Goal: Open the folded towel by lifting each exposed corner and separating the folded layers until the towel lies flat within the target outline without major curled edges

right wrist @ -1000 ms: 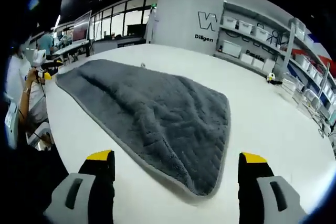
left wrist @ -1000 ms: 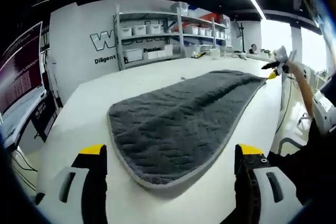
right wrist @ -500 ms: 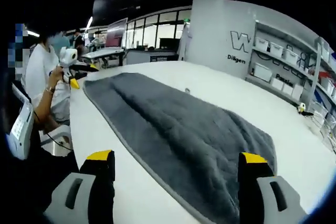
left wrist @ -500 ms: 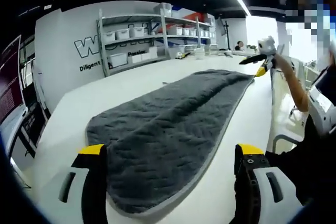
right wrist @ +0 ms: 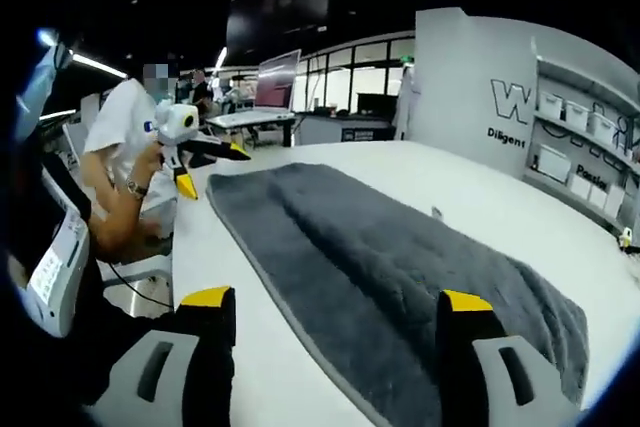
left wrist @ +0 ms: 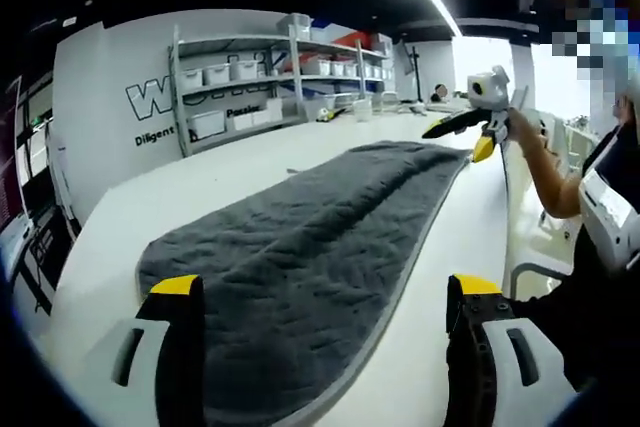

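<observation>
A long dark grey towel (left wrist: 300, 237) with a pale trimmed edge lies stretched along the white table (left wrist: 150, 197). My left gripper (left wrist: 325, 297) stands open over its near end, one yellow-tipped jaw on each side. At the towel's far end a hand holds my right gripper (left wrist: 455, 142) just above the table, jaws apart. From the other end the towel (right wrist: 400, 267) shows a lengthwise ridge. My right gripper (right wrist: 335, 299) is open above it with nothing held. A hand holds the left gripper (right wrist: 215, 172) near the far corner.
Shelves with white bins (left wrist: 250, 72) stand along the lettered back wall. Monitors (right wrist: 275, 77) and desks sit behind the table's far end. The person (right wrist: 120, 177) stands close to the table edge (right wrist: 190, 277) beside the towel.
Both cameras have dropped lower and closer to the towel's ends, and the right view has swung toward the person. The towel lies as before. Both grippers stay open.
</observation>
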